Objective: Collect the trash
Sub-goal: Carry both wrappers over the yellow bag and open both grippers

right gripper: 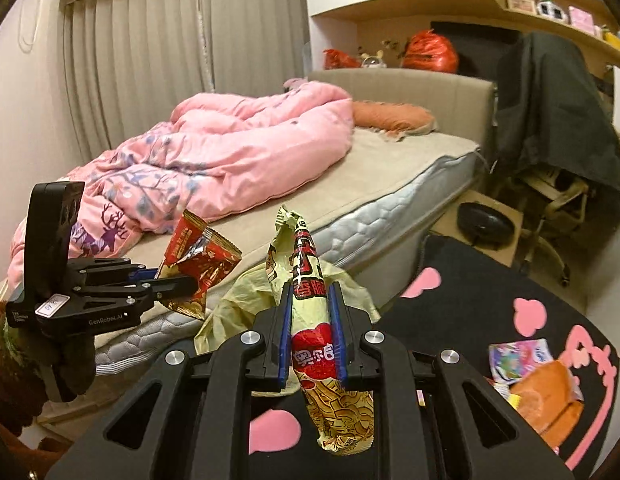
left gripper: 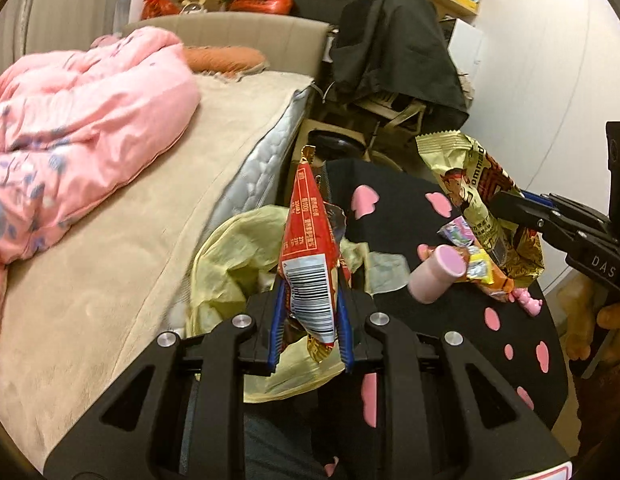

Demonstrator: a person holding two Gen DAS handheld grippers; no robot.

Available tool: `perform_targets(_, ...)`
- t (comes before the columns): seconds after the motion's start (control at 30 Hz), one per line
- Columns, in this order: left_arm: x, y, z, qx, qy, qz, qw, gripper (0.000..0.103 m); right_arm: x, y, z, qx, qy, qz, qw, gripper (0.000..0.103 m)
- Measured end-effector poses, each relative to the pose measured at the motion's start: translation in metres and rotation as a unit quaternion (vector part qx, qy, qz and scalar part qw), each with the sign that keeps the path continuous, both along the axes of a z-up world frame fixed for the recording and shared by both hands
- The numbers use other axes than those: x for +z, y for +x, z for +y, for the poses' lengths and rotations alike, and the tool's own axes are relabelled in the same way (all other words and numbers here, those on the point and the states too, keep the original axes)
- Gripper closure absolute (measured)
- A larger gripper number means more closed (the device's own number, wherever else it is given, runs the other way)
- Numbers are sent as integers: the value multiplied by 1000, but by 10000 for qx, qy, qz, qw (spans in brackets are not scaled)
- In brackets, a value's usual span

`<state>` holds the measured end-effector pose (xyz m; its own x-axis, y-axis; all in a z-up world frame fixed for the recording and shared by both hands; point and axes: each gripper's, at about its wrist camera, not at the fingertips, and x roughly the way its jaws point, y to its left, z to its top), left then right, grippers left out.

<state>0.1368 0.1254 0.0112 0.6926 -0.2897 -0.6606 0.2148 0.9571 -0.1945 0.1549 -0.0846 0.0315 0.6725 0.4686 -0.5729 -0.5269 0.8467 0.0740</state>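
My left gripper [left gripper: 310, 300] is shut on a red snack wrapper [left gripper: 310, 248] with a barcode, held above a yellow plastic bag [left gripper: 233, 260] beside the bed. The same gripper [right gripper: 181, 280] and its red wrapper [right gripper: 201, 260] show at the left of the right wrist view. My right gripper [right gripper: 310, 312] is shut on a gold and red snack wrapper [right gripper: 314, 344], above the yellow bag [right gripper: 245, 304]. In the left wrist view that gripper [left gripper: 506, 208] holds the gold wrapper [left gripper: 470, 184] at the right.
A round black table with pink blossoms [left gripper: 522, 344] carries a pink bottle [left gripper: 434, 276], small candy wrappers [left gripper: 478, 268] and an orange packet [right gripper: 550, 400]. A bed [right gripper: 390, 168] with a pink duvet [right gripper: 229, 152] lies left. A chair draped in black cloth [right gripper: 550, 112] stands behind.
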Motion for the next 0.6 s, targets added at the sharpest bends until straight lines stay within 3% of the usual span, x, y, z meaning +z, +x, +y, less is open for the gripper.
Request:
perform_targets(0.27,-22,9,16,141,-100,183,9997,82,-15,19,16,-8,24,232,9997,86)
perform_targets(0.6,-68,42,26,174,-315,721,9967,82,-66,70,43,-10,222,938,9953,86)
